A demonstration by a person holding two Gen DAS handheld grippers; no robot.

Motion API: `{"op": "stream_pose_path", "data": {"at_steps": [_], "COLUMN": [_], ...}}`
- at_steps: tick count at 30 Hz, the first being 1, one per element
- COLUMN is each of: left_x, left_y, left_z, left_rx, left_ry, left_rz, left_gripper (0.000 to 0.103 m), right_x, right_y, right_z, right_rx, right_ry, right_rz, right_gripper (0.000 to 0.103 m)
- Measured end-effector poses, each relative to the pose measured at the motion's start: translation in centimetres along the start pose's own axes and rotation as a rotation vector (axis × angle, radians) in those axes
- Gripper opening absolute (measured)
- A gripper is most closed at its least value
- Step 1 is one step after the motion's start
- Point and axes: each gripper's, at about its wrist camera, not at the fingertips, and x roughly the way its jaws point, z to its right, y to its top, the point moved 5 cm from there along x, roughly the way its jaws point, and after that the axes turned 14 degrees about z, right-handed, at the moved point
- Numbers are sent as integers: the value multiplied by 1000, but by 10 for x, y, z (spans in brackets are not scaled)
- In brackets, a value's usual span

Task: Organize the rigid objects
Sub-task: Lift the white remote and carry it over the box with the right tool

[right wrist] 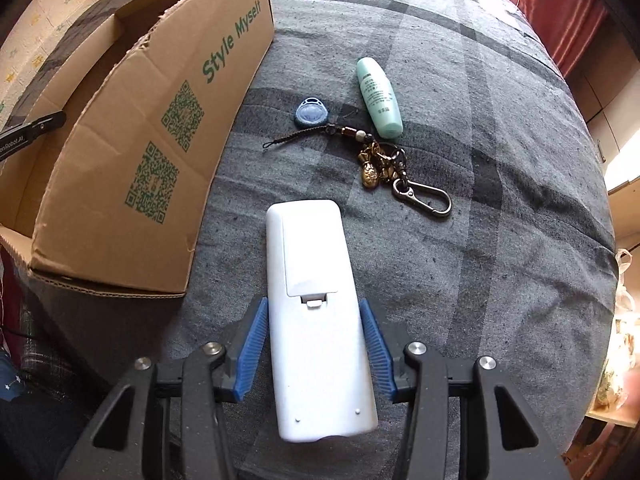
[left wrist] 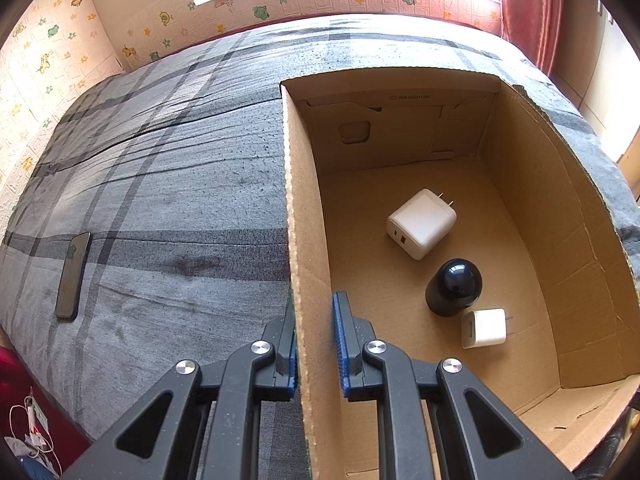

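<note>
Gripping the white remote [right wrist: 320,320], the right hand-held gripper [right wrist: 318,350] should keep it level toward the cardboard box [right wrist: 132,152] near the bed [right wrist: 500,240] edge; the left hand-held gripper [left wrist: 314,344] is clamped on the box wall.

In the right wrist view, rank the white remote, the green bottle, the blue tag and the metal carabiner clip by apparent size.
1. white remote, though nearest the camera
2. green bottle
3. metal carabiner clip and blue tag: too close to rank
</note>
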Motion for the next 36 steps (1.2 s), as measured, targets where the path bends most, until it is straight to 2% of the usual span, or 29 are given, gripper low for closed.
{"op": "stream_pose_path", "data": {"at_steps": [4,22,36], "left_x": [0,0,1], "left_y": [0,1,0], "left_z": [0,-1,-1], "left_rx": [-1,-1,-2], "left_ry": [0,-1,-2], "left_rz": [-1,-2,-3], "left_gripper": [16,16,16], "right_x": [-6,-34,-78], "right_y": [8,31,86], "right_z": [4,14,2], "right_rx": [37,56,20], "right_ry": [1,-51,-60], "right_rz": [24,126,231], "right_gripper": [50,49,49]}}
